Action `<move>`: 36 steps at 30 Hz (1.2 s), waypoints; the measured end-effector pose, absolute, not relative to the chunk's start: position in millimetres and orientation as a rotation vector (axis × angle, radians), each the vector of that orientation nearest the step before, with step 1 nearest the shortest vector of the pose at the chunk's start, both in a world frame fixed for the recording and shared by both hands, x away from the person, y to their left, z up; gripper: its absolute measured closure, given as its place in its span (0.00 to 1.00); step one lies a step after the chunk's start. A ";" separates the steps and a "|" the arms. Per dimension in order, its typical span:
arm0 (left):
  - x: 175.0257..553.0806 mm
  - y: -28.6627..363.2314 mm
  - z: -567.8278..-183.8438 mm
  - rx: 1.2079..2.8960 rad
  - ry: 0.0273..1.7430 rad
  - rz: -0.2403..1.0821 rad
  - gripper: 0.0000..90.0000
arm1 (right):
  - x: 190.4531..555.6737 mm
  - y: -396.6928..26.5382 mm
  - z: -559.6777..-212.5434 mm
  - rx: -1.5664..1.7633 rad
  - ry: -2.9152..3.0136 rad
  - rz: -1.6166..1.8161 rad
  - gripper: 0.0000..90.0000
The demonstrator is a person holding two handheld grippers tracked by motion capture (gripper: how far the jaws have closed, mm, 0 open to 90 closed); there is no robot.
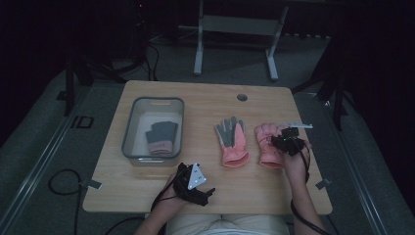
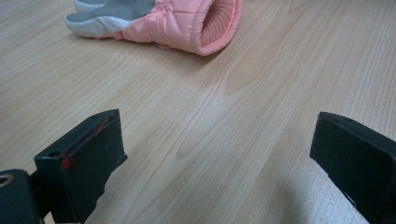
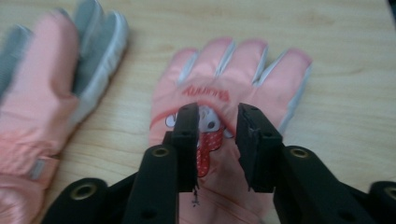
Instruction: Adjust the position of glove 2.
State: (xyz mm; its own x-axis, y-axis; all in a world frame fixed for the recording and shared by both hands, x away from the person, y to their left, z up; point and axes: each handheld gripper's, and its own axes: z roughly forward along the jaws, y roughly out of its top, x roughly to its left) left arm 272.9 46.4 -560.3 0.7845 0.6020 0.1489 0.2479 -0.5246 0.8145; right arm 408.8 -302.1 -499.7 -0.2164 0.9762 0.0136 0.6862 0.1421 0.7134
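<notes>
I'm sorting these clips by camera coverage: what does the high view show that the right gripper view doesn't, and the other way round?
High view alone: the grey bin with a dark glove inside, the left gripper near the table's front edge, and the person's forearms. Right gripper view alone: the red lettering and cartoon print on the right pink glove, with the right gripper and its jaws slightly apart over that print. Both: the two pink gloves, the left one grey palm up, lying side by side on the wood.
</notes>
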 end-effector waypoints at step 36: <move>272.9 45.4 -560.1 2.124 0.627 0.525 0.03 | 419.7 -305.1 -524.9 1.435 2.174 0.764 0.94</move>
State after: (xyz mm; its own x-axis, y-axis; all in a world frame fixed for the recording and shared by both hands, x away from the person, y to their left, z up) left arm 272.9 45.4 -560.1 0.7873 0.5992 0.1452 0.2476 -0.5230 0.8156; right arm 419.7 -305.1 -524.9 -0.3764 0.9252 -0.0474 0.6922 0.3149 0.6494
